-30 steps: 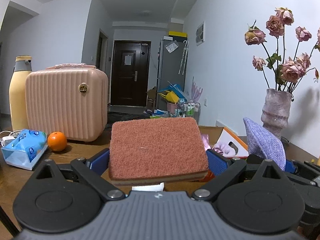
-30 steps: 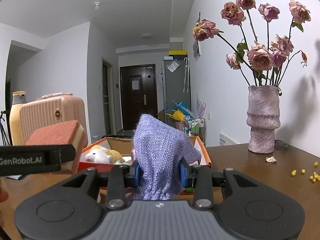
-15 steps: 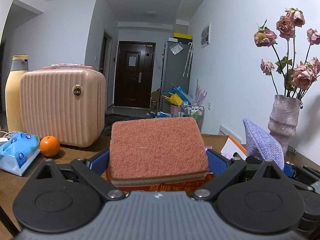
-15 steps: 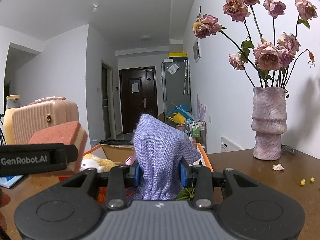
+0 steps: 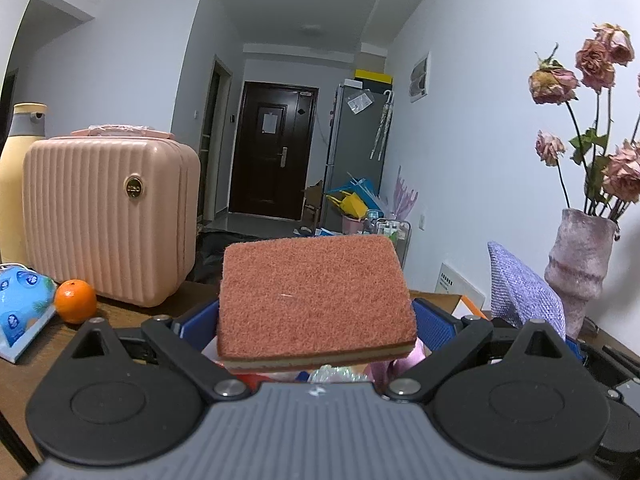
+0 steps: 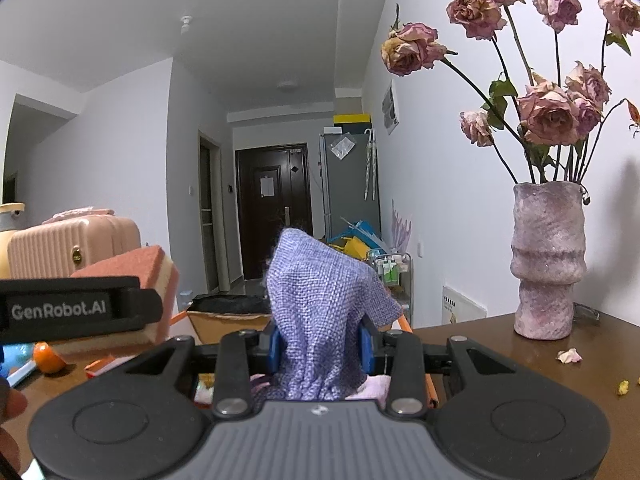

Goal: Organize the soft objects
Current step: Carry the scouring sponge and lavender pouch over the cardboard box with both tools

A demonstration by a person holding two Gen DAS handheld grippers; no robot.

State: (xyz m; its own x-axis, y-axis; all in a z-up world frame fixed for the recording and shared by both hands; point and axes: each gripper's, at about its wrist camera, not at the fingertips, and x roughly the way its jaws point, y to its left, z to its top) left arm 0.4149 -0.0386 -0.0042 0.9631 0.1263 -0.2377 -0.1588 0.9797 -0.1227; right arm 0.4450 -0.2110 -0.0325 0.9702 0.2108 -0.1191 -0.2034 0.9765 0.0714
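The left gripper [image 5: 316, 316] is clamping a flat rectangular sponge with a rust-red scouring face over pale yellow and pink layers [image 5: 314, 300]. The sponge is lying nearly level, its broad face up, its long axis running from 9 to 3 o'clock across the blue pads and its far edge pointing toward 12 o'clock. Directly beneath it, at about 6 o'clock in the left wrist view, soft pink and crinkly pieces are showing inside the open cardboard box with orange trim [image 6: 228, 316].

The right gripper [image 6: 320, 346] is pinching a lilac woven cloth pouch [image 6: 320, 312], bunched narrow where the pads squeeze it and standing upright, its long axis pointing to 12 o'clock. Pale pink fabric inside the box is showing just under its fingers too.

Both loads are hanging above the box opening, the sponge at 9 o'clock of the pouch and close beside it, so neither hand looks clearly nearer. The drop seems to turn on the box lying straight below the tongs: a lowering and letting-go, not a reach. How much free room the box is offering under each load cannot be told.
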